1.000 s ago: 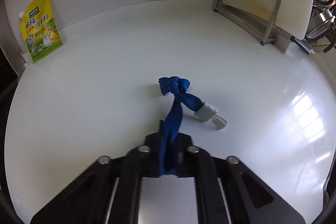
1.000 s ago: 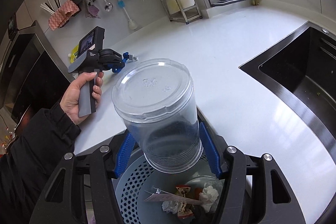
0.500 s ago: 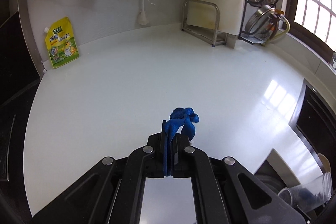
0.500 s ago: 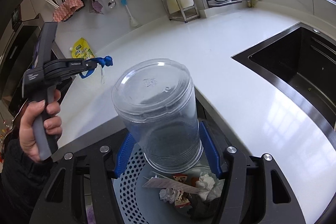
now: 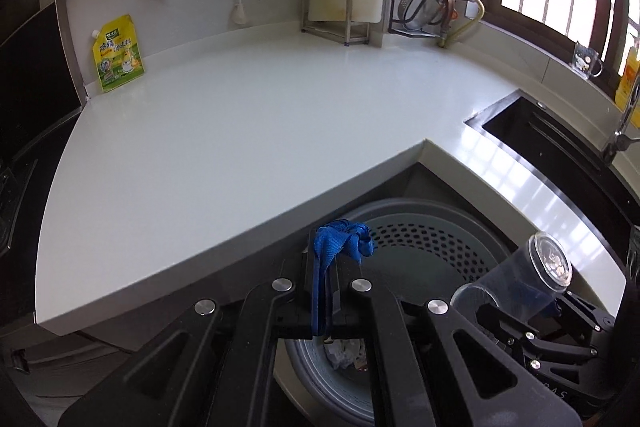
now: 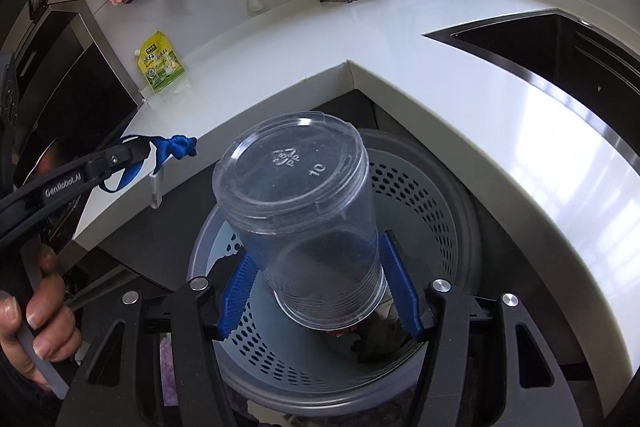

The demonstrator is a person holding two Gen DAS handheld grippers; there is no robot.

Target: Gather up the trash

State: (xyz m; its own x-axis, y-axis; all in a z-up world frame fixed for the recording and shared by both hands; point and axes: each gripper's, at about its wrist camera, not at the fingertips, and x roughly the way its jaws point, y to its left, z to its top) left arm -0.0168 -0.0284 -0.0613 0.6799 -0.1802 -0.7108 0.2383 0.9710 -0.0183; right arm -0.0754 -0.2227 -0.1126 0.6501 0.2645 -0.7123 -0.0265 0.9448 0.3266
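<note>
The left wrist view looked over a kitchen corner: a white, glossy worktop [image 5: 240, 131] ran back to a wall rail hung with cloths and a spoon, a yellow stand-up refill pouch [image 5: 118, 53] leaned against the wall at the far left, and a black sink [image 5: 560, 147] was sunk in at the right. Below the worktop's inner corner stood a grey perforated plastic bin [image 5: 420, 239], placed where both hands could reach it. The left tongs [image 5: 322, 291] were pinched narrow on a knotted blue fabric strap [image 5: 340, 241], its bunched knot poking out past the tips over the bin's near rim, apparently carried there to be dropped in. Crumpled paper lay in the bin's bottom. At lower right, a clear plastic cup [image 5: 528, 279] sat in the other tool.

The right wrist view showed the same corner from over the bin [image 6: 420, 195]. The right tongs [image 6: 316, 291] clasped the cup [image 6: 304, 211] by its narrower base between blue ribbed pads [image 6: 240, 291], its wide lidded end pointing away, directly above the bin's mouth, seemingly ready for release. To the left, the strap [image 6: 172, 147] hung from the left tongs [image 6: 136, 151], not quite over the opening; a small white clip dangled beneath it. Both items were off the worktop, neither yet in the bin.
</note>
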